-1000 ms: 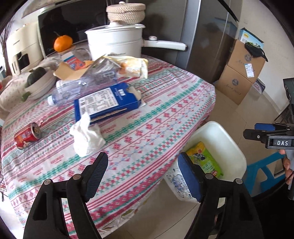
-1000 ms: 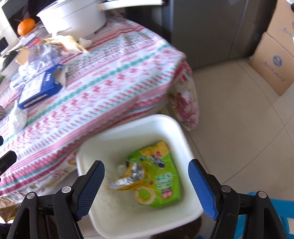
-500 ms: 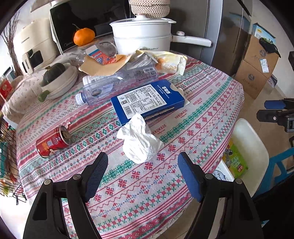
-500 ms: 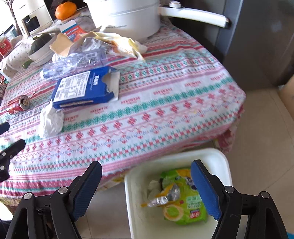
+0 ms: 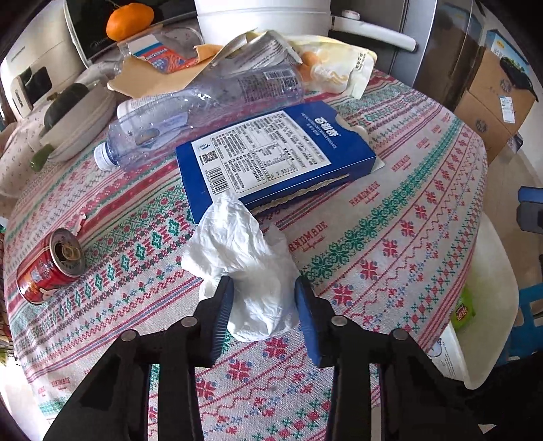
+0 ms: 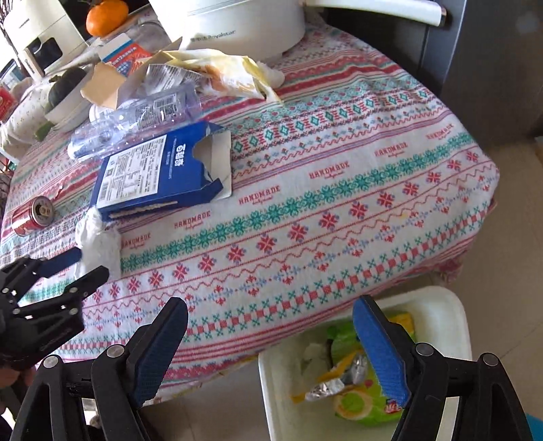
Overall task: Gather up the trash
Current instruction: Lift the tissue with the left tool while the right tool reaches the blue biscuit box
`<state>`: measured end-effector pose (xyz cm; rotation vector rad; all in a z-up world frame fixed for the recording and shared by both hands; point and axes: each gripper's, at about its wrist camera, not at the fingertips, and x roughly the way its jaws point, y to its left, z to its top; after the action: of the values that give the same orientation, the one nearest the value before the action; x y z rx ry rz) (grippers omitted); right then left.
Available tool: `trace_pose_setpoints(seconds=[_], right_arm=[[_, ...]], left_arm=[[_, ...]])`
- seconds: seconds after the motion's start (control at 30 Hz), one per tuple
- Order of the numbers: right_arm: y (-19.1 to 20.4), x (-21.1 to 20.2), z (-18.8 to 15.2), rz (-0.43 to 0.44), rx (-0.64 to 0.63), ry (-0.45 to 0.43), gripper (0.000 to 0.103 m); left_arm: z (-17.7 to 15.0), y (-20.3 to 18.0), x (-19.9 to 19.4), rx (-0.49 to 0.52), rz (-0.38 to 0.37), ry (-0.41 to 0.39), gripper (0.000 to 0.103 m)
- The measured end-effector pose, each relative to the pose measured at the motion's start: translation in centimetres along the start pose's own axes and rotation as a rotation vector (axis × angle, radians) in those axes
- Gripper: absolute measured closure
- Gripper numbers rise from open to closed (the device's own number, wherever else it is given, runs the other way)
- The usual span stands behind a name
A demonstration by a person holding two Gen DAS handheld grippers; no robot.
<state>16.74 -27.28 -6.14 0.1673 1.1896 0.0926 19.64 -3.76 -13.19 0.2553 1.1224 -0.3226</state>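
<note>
A crumpled white tissue (image 5: 237, 244) lies on the patterned tablecloth (image 5: 390, 217), in front of an opened blue carton (image 5: 271, 152). My left gripper (image 5: 263, 288) points down at it. Its jaws are closing, and both blue pads touch the tissue's near end. The right wrist view shows the same grip, with the tissue (image 6: 101, 244) between the left gripper's (image 6: 92, 263) fingers. My right gripper (image 6: 269, 305) stands open and empty over the table's edge, above a white bin (image 6: 454, 305) holding a green snack packet (image 6: 359, 403).
An empty plastic bottle (image 5: 203, 101), a red can (image 5: 47, 268) on its side and a yellow wrapper (image 5: 339, 68) also lie on the table. A white pot (image 6: 237, 23), an orange (image 5: 129, 20) and a bowl (image 5: 78, 122) stand at the back. Cardboard boxes (image 5: 492, 98) stand on the floor.
My left gripper swung from the bin side over the table, came down on the tissue and narrowed its jaws around it. My right gripper drifted from over the bin toward the table edge, still open.
</note>
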Motion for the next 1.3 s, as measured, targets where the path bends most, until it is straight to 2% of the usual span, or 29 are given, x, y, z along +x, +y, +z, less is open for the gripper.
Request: trace_pose_setpoints(seconds=[0.07, 0.17, 0.2, 0.37, 0.47, 0.6, 0.73, 0.83, 0.97, 1.07, 1.3], right_arm=[[0.1, 0.4, 0.2, 0.002, 0.001, 0.011, 0.019], [0.1, 0.8, 0.4, -0.005, 0.003, 0.020, 0.019], [0.1, 0.9, 0.5, -0.010, 0.003, 0.020, 0.019], [-0.3, 1.2, 0.8, -0.021, 0.025, 0.012, 0.019], [-0.1, 1.3, 1.3, 0.012, 0.028, -0.001, 0.019], [1.5, 1.9, 2.5, 0.043, -0.029, -0.013, 0.019], [4.0, 2.9, 3.9, 0.090, -0.151, -0.025, 0.019], [5.2, 3.8, 5.2, 0.113, -0.209, -0.054, 0.019], [5.4, 5.9, 7.3, 0.184, -0.203, -0.067, 0.019], [5.4, 7.7, 8.4, 0.223, -0.197, -0.062, 0.019], [5.9, 11.4, 9.3, 0.328, -0.151, -0.015, 0.020]], left_arm=[[0.1, 0.0, 0.4, -0.005, 0.013, 0.010, 0.079], [0.3, 0.1, 0.4, -0.021, 0.018, 0.018, 0.099], [0.3, 0.1, 0.2, -0.023, 0.022, 0.018, 0.100], [-0.1, 0.6, -2.5, -0.042, 0.000, -0.021, 0.101], [-0.6, 1.7, -4.7, -0.084, -0.022, -0.052, 0.101], [-1.4, 4.0, -7.0, -0.150, -0.038, -0.091, 0.101], [-2.3, 6.1, -8.8, -0.203, -0.044, -0.127, 0.101], [-2.8, 7.5, -9.5, -0.235, -0.053, -0.139, 0.101], [-3.3, 8.8, -10.2, -0.259, -0.072, -0.147, 0.101], [-3.6, 9.7, -10.6, -0.289, -0.100, -0.153, 0.101], [-3.8, 11.2, -9.8, -0.332, -0.080, -0.135, 0.101]])
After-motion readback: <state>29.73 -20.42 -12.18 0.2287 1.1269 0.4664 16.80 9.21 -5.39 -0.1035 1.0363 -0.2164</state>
